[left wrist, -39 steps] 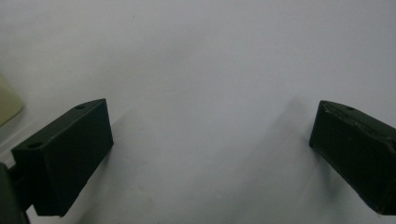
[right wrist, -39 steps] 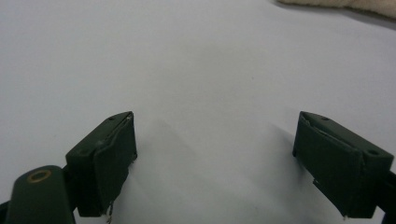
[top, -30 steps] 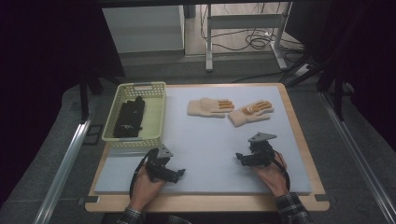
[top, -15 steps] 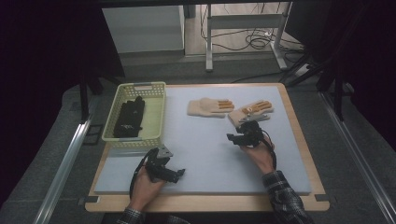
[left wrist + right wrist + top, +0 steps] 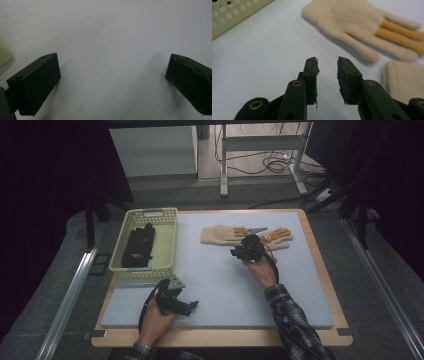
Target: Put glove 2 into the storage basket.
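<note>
High view: two gloves (image 5: 222, 235) (image 5: 280, 236), one basket (image 5: 167, 245).

Right claw (image 5: 239, 252): on the table (image 5: 225, 285), just before the gloves.
Left glove (image 5: 220, 234): ahead of that claw — slightly left.
Right glove (image 5: 280, 236): beside it, to its right.
Basket (image 5: 165, 245): well left of it — holds a dark item (image 5: 138, 246).
Left claw (image 5: 192, 306): near edge, well apart.

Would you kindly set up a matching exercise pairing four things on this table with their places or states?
Things:
1. black item
2. left glove
3. left gripper
4. right gripper

Places or states:
A. jaws wide apart, over bare mat
B. inside the basket
C. jaws narrowed, nothing between them, near the gloves
D. flat on the mat, right of the basket

Pairs: 1-B, 2-D, 3-A, 4-C
</note>
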`<state>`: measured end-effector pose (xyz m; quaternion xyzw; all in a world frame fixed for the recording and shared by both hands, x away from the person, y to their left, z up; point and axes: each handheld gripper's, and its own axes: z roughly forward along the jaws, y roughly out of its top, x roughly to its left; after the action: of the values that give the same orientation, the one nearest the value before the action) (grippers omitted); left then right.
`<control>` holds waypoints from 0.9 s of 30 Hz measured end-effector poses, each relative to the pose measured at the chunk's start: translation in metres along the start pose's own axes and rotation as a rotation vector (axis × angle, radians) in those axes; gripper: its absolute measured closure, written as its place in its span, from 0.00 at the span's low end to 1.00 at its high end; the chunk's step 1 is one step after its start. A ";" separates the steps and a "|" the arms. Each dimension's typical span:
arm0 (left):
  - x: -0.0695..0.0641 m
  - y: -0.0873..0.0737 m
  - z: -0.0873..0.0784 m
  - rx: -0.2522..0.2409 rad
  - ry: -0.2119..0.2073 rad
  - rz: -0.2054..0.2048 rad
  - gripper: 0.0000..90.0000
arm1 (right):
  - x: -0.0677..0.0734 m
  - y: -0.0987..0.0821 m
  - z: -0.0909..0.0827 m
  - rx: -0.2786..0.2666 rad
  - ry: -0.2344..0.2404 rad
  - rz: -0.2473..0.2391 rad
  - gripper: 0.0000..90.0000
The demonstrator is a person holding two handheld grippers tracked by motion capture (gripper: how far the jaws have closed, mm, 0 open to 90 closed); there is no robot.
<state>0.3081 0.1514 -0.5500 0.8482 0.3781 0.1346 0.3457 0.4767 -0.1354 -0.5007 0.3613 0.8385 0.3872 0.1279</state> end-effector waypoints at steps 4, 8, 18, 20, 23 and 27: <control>0.000 0.000 0.000 0.000 0.000 0.000 0.00 | 0.000 0.009 0.012 0.001 0.021 0.011 0.81; 0.000 0.000 0.000 0.000 0.000 -0.001 0.00 | 0.002 0.020 0.028 0.009 0.025 0.005 0.82; 0.000 0.000 0.000 -0.003 -0.001 -0.003 0.00 | 0.009 0.045 0.061 0.007 0.003 -0.024 0.72; 0.000 0.000 0.000 -0.003 -0.002 -0.003 0.00 | 0.010 0.048 0.067 0.009 0.001 -0.021 0.71; 0.000 0.000 0.000 -0.003 -0.001 -0.003 0.00 | 0.010 0.052 0.079 0.010 -0.005 -0.012 0.69; 0.000 0.000 0.000 -0.003 -0.002 -0.003 0.00 | 0.012 0.055 0.093 0.020 -0.023 -0.019 0.64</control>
<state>0.3081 0.1513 -0.5502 0.8471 0.3790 0.1339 0.3476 0.5423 -0.0509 -0.5215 0.3591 0.8443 0.3733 0.1375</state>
